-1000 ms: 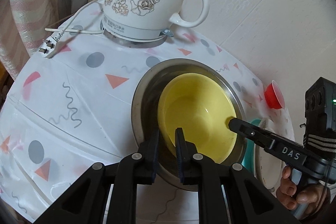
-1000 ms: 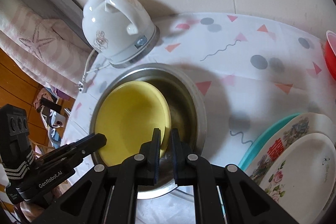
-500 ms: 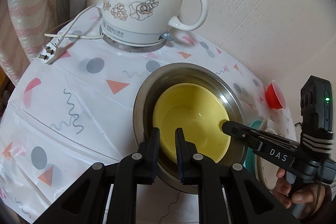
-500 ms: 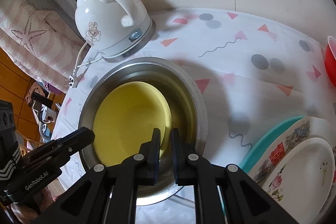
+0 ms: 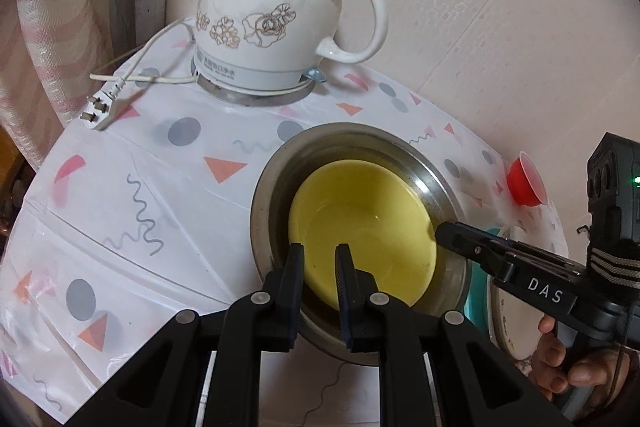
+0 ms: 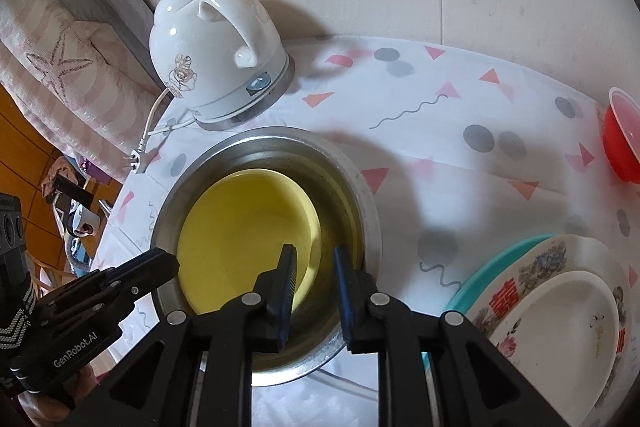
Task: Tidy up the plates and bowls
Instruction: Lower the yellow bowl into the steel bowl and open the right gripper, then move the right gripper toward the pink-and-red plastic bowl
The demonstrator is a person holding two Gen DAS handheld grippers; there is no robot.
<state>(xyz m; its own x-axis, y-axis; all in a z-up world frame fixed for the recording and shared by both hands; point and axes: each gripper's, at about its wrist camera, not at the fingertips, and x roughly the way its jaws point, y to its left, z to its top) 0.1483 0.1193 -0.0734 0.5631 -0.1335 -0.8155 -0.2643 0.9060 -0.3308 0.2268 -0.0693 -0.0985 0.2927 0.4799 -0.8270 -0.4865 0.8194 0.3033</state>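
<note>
Two claws are letting go of the yellow bowl (image 5: 360,223), now nested in the steel basin (image 5: 280,167). Left view: left claw (image 5: 320,263) opening narrowly astride its smooth glossy rim. Right view: right claw (image 6: 314,263) likewise opening, pads clear; stacked plates (image 6: 560,307) likely come next.

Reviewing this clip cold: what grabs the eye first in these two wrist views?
The yellow bowl nested inside the steel basin mid-table, with the left gripper and right gripper straddling opposite sides of its rim, jaws opening. Behind stands a white floral kettle by the wall; stacked plates sit at the table's right edge.
</note>
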